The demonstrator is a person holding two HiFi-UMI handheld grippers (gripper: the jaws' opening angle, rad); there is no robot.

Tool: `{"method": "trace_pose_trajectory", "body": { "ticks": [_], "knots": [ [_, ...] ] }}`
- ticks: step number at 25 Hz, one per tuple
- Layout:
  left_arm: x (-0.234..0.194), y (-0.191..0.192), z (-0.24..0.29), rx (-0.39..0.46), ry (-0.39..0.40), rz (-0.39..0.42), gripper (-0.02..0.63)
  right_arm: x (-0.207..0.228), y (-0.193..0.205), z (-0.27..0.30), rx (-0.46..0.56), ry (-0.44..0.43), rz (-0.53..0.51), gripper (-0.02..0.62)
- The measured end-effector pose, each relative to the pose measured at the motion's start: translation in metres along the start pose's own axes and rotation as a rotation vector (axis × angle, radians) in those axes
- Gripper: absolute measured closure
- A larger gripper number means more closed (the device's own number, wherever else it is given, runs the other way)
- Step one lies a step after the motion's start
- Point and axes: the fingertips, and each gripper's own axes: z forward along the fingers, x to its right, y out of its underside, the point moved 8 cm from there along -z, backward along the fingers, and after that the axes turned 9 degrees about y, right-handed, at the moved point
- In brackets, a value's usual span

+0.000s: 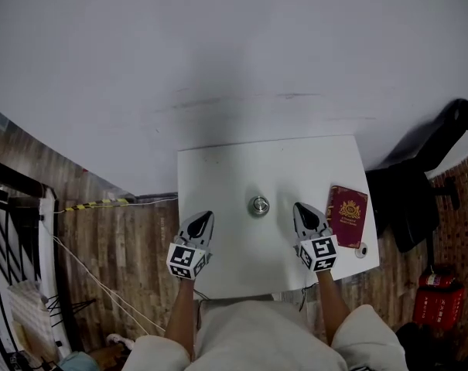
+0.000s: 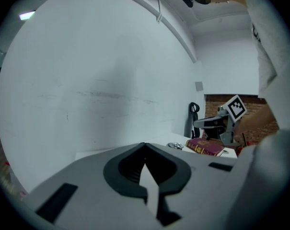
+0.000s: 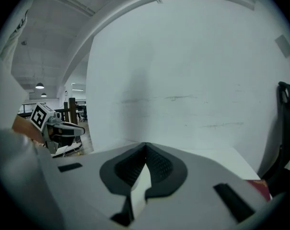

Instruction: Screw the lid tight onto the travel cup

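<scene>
Both grippers are clenched shut with nothing between the jaws. The left gripper and the right gripper hang side by side over the near part of the worktop, pointing away from the person.

The cup stands between them and a little ahead: forward and right of the left gripper, forward and left of the right one, touching neither. The right gripper looks slightly nearer, though it is close to even.

From above the cup shows only as a small round silvery top with a darker ring, so its long axis seems to run straight up. In the left gripper view it sits low and shiny on the worktop. Whether the lid already rests on it — or is that top itself — I cannot tell.

Right of the right gripper lies a red book. Further back toward the person, by the worktop's corner, is a small round piece that might be a lid.

Any grasp first needs the jaws opened and a gripper brought down to the cup.
</scene>
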Motion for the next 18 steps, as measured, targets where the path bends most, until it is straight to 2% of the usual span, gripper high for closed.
{"method": "trace_pose_trajectory", "body": {
  "ticks": [6, 18],
  "knots": [
    [-0.003, -0.032, -0.01, 0.042, -0.033, 0.033, 0.598, 0.004, -0.033, -0.006, 0.064, -0.004, -0.026, 0.595],
    [0.004, -0.074, -0.025, 0.095, -0.051, 0.063, 0.598, 0.004, -0.065, -0.031, 0.131, 0.015, -0.035, 0.595]
  ]
}}
